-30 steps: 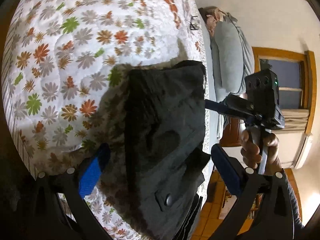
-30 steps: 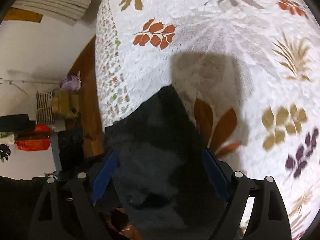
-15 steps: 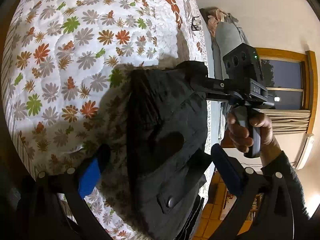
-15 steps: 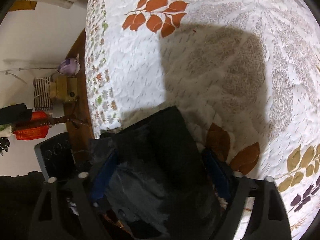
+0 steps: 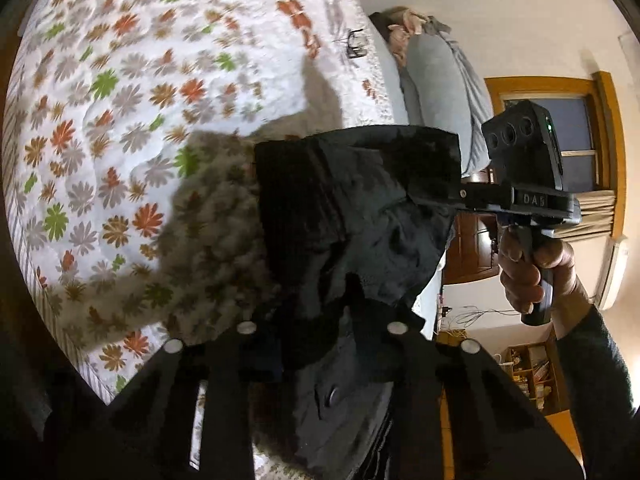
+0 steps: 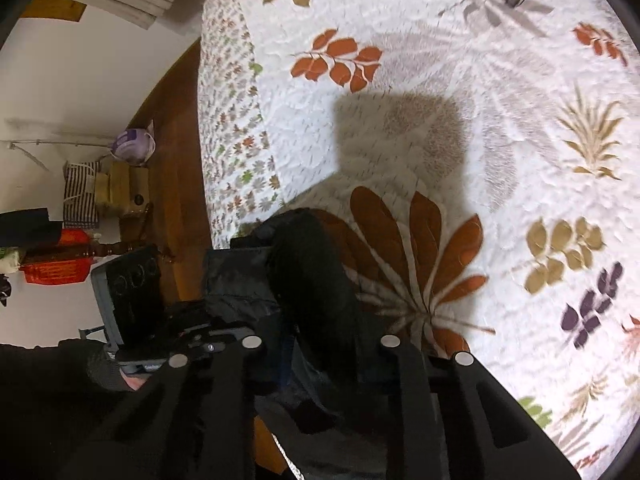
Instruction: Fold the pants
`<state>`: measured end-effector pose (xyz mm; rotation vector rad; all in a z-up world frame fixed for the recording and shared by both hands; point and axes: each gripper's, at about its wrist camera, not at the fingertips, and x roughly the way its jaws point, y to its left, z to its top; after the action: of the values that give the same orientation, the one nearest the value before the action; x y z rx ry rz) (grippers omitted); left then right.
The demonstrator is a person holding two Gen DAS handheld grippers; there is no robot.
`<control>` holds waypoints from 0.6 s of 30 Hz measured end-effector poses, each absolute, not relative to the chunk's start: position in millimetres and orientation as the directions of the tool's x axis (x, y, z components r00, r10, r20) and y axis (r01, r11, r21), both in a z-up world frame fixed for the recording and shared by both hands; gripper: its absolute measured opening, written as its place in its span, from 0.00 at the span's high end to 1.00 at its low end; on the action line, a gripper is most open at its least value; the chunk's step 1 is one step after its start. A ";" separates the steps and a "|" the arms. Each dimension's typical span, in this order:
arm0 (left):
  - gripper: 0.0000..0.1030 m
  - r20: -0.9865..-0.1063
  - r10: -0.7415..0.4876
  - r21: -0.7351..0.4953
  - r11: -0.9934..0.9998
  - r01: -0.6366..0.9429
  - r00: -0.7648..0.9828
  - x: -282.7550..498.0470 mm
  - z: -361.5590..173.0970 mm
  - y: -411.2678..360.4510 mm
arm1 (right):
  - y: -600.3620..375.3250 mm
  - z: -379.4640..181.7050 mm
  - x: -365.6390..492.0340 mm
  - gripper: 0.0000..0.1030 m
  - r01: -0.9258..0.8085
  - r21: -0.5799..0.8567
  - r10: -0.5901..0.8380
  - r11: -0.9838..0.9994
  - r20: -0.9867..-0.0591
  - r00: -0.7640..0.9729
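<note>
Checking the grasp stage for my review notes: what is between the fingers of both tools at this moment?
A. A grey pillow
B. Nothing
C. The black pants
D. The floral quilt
C: in both wrist views black fabric of the pants bunches between the fingers as the left tool and right tool are closing on it, above the floral quilt.

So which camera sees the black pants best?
The left wrist view: the crumpled black fabric pants spread across its middle, with a button and both held ends showing. The right wrist view shows only a dark bunched fold over the floral quilted bedspread.
</note>
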<state>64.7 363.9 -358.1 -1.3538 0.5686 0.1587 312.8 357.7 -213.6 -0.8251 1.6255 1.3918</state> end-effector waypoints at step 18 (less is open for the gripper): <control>0.86 -0.426 -0.250 -0.867 0.386 -0.314 0.869 86.5 -266.2 319.6 | 275.3 -113.7 324.1 0.78 -0.901 0.374 0.164 0.219 -0.925 -0.344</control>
<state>86.5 319.6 -266.2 -1.1909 0.5477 0.0436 324.1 275.3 -113.7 -0.7342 1.4846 1.3308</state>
